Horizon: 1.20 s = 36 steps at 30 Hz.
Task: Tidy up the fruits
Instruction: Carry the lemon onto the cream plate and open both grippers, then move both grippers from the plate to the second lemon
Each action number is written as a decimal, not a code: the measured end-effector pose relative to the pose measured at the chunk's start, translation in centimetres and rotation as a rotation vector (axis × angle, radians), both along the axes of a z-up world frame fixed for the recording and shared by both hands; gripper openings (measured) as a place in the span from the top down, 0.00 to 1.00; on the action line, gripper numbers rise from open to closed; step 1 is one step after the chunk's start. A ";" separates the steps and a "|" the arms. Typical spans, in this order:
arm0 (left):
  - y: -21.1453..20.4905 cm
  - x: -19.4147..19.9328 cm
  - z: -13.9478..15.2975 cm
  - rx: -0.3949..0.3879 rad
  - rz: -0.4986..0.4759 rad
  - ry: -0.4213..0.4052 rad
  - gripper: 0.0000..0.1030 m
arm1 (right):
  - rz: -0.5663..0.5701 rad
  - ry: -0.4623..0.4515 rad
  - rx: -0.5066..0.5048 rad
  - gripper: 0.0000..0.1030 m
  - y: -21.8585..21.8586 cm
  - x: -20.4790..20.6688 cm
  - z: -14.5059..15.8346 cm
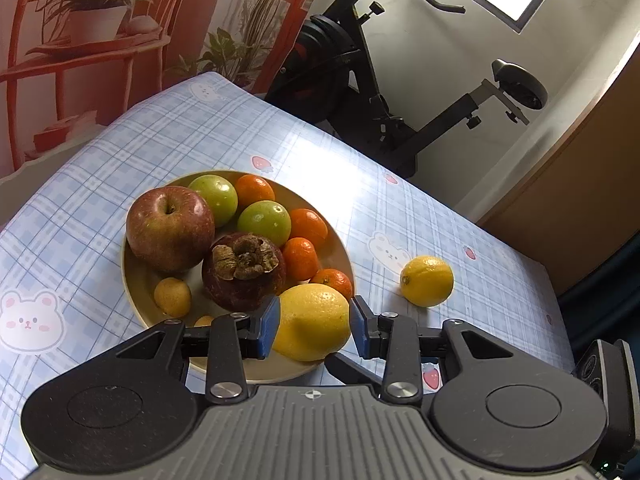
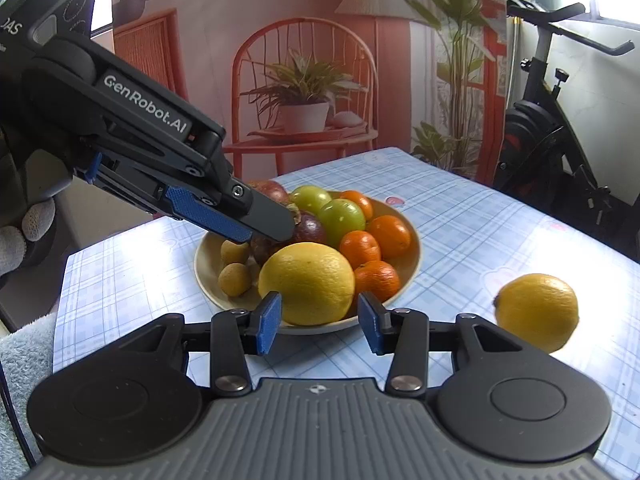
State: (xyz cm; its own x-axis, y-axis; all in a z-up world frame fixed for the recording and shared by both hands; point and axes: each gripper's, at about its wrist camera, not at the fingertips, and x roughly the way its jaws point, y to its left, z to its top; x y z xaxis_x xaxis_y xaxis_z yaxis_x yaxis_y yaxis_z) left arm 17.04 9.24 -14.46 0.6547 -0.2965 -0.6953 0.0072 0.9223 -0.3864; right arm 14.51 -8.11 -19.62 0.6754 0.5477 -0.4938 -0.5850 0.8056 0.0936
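Note:
A beige plate (image 1: 138,280) holds a red apple (image 1: 170,228), two green fruits, a mangosteen (image 1: 244,270), several small oranges, small yellow-brown fruits and a large lemon (image 1: 312,322). My left gripper (image 1: 314,326) is open, its blue pads either side of that lemon at the plate's near rim; the left pad looks very close, the right one apart. A second lemon (image 1: 427,281) lies on the tablecloth right of the plate. My right gripper (image 2: 318,322) is open and empty, just in front of the plate (image 2: 208,264), with the loose lemon (image 2: 538,312) to its right.
The table has a blue plaid cloth (image 1: 200,136) with bear prints. An exercise bike (image 1: 360,80) stands behind the far edge. A wooden cabinet (image 1: 580,200) is at the right. The left gripper's body (image 2: 140,132) reaches over the plate in the right wrist view.

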 end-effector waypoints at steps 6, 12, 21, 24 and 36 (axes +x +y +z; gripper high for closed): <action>-2.2 1.0 1.0 0.040 -0.036 -0.041 0.62 | -0.104 -0.042 -0.009 0.56 -3.5 -0.4 0.5; -5.3 2.8 1.9 0.087 -0.091 -0.083 0.62 | -0.234 -0.047 0.008 0.55 -6.8 -0.1 0.3; -7.4 4.6 4.4 0.078 -0.141 -0.133 0.62 | -0.369 -0.061 0.057 0.55 -11.2 -0.2 2.2; -7.3 4.6 5.3 0.090 -0.144 -0.159 0.61 | -0.397 -0.079 0.053 0.55 -12.0 -0.2 3.1; -6.6 7.4 5.0 0.176 -0.115 -0.156 0.60 | -0.366 -0.057 0.001 0.55 -11.5 2.4 2.5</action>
